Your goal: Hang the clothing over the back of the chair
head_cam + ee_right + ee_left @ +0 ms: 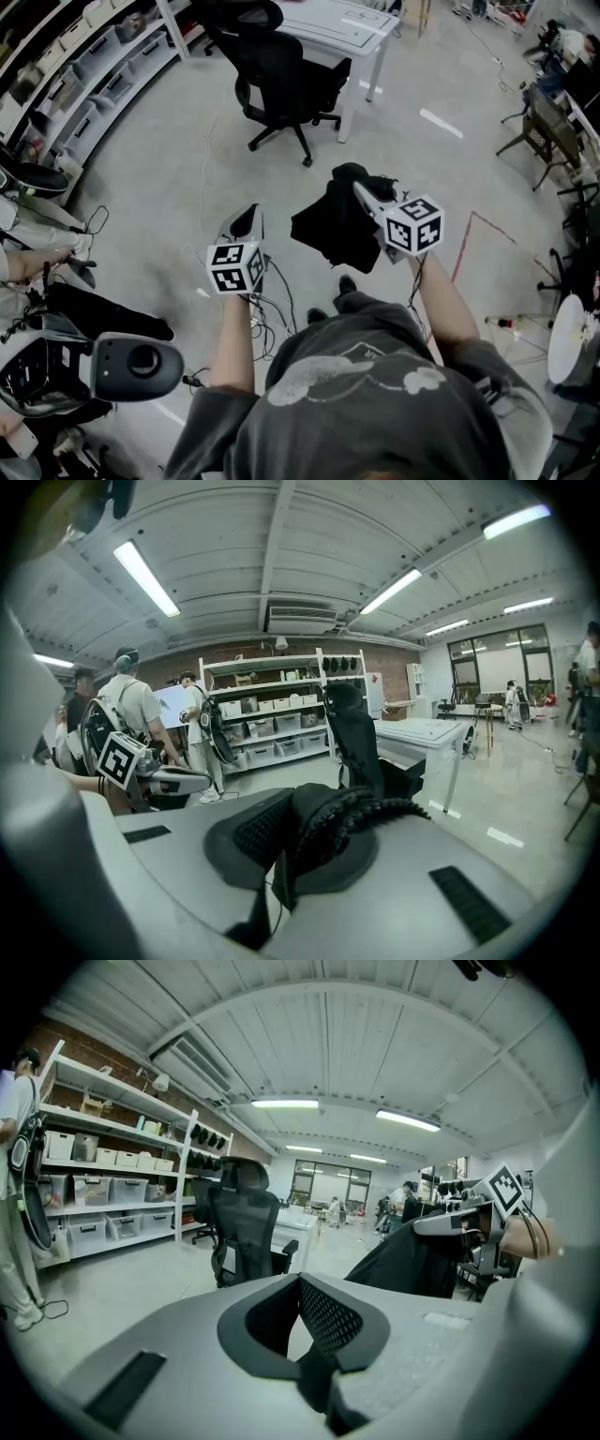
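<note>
Carrying: right claw [363,192] clamped on clothing [326,227]; left claw [246,218] apart, empty. Next, probably: reach chair [274,66], drape over back.

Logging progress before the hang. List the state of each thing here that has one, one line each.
left gripper: open, nothing between its jaws.
right gripper: shut on the black clothing.
black clothing: bunched, hanging from the right gripper above the floor.
office chair: upright beside the white desk, nothing hung on its backrest.
</note>
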`<state>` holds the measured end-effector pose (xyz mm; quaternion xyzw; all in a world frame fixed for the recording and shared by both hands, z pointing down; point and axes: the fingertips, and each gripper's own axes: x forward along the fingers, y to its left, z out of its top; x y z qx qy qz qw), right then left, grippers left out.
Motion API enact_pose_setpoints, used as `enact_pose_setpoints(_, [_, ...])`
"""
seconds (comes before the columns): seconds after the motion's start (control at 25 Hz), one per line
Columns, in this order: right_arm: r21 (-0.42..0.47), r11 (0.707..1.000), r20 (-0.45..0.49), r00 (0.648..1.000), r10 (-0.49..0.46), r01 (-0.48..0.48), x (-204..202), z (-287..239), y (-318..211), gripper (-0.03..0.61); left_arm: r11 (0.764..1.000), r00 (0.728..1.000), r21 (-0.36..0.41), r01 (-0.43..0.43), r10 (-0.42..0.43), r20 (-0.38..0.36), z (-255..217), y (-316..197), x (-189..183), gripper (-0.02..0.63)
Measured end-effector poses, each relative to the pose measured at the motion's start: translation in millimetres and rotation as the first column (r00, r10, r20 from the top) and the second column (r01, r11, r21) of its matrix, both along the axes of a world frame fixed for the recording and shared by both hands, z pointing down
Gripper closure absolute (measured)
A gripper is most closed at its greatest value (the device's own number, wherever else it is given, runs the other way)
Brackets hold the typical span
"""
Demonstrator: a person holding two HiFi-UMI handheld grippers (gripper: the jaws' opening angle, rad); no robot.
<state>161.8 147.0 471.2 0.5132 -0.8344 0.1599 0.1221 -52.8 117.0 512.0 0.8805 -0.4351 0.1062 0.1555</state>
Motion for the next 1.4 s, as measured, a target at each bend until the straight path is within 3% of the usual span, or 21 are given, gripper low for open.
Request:
enact_pose_setpoints(0.2, [0.051,0.999,-0.022,1.000,0.007,-0.006,9.3,-24.4,-23.3,0.581,0.999,1.000,0.038,0.004,-0.004,-0.005,-14.9,-21.7,-3.0,0.614])
enact_pose_setpoints(0.6, [0.037,0.999,0.091,0.996,0.017,-0.021,24.0,-12.4,-86.4,0.581,0.998,1.000,0.058,0.009,-0.010,0.020,-29.3,-80.5,14.5,0.614])
enact_pose_setpoints(0.96, [0.059,0.998,0.144,0.990,0.007,-0.015,66.4,-9.6,-218.1,0.580,0.996,0.997,0.083,0.037,-0.043,0.071,-38.5,-207.3,45.4,0.614])
enact_pose_setpoints(1.4, [0.118,0.993,0.129,0.992,0.015,-0.030,132.8,-30.9,-381.3,0.580,0.983,0.994,0.151,0.102,-0.108,0.032,-72.3,-350.9,82.2,0.614])
